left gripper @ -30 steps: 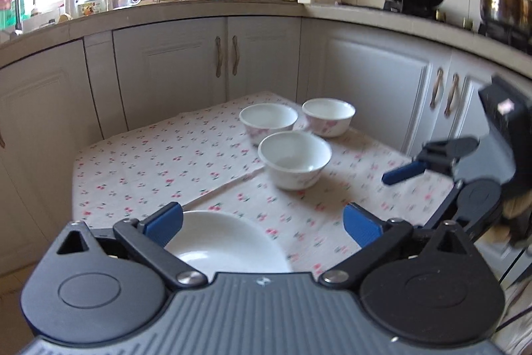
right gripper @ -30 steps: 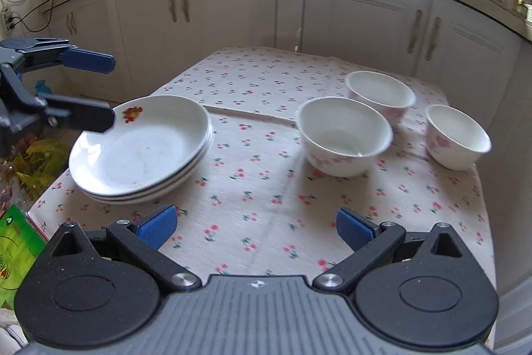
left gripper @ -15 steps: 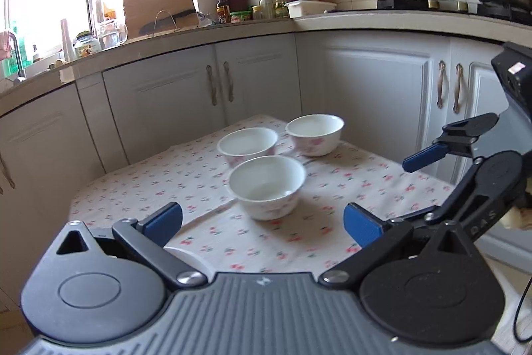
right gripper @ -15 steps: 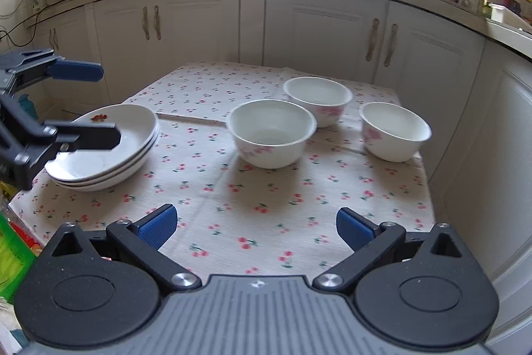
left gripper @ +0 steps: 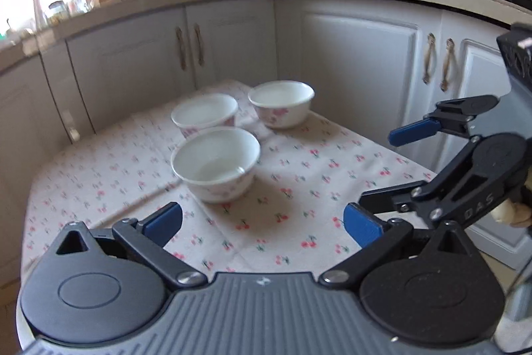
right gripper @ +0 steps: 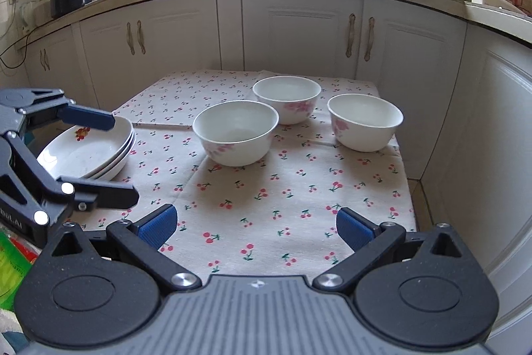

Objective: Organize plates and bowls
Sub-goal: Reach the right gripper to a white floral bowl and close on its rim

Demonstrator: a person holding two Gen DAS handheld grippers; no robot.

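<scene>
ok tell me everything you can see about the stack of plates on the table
The stack of plates sits at the left edge of the table, on the cherry-print cloth. About three shallow, glossy white plates, ceramic by the look, are nested upright with their rims aligned. The top one is empty and carries a small red-and-yellow motif near its far rim. The open left tongs partly cover it in the right wrist view; whether they touch cannot be told. The bowls stand apart from it.

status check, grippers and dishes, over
Left gripper open, empty. Right gripper open, empty. Three bowls apart on tablecloth; plates stacked. Nothing blocking.
</scene>
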